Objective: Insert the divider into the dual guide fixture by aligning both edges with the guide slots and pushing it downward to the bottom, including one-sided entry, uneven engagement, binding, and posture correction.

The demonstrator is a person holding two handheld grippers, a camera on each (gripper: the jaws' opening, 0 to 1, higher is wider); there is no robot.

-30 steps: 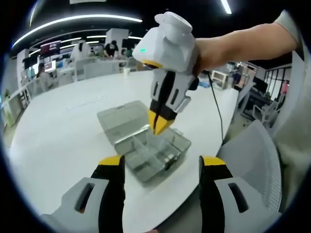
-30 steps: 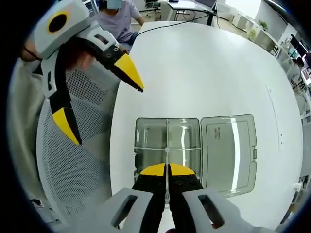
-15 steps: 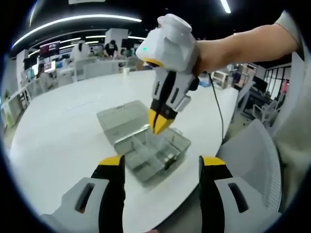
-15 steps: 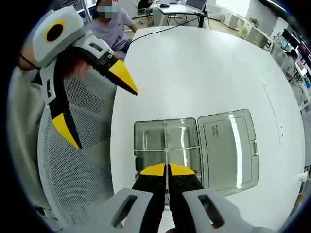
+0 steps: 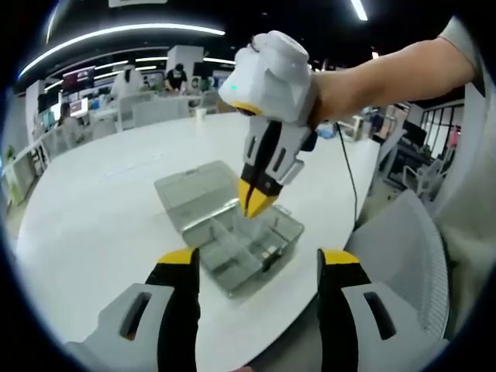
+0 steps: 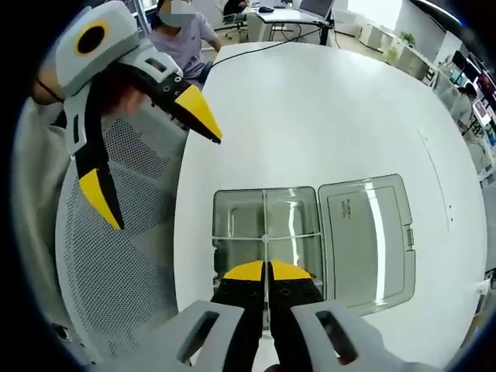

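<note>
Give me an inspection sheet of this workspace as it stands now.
Surface: round white table, bare apart from the box.
Job's things: clear compartment box with its lid laid open beside it; thin clear divider held upright over the box's middle.
Clutter: nothing seen.
Grippers: right gripper shut on the divider above the box; left gripper open, off over a mesh chair.
Cables: black cable running across the table's far side.
Surroundings: open office with desks; a seated person beyond the table.
</note>
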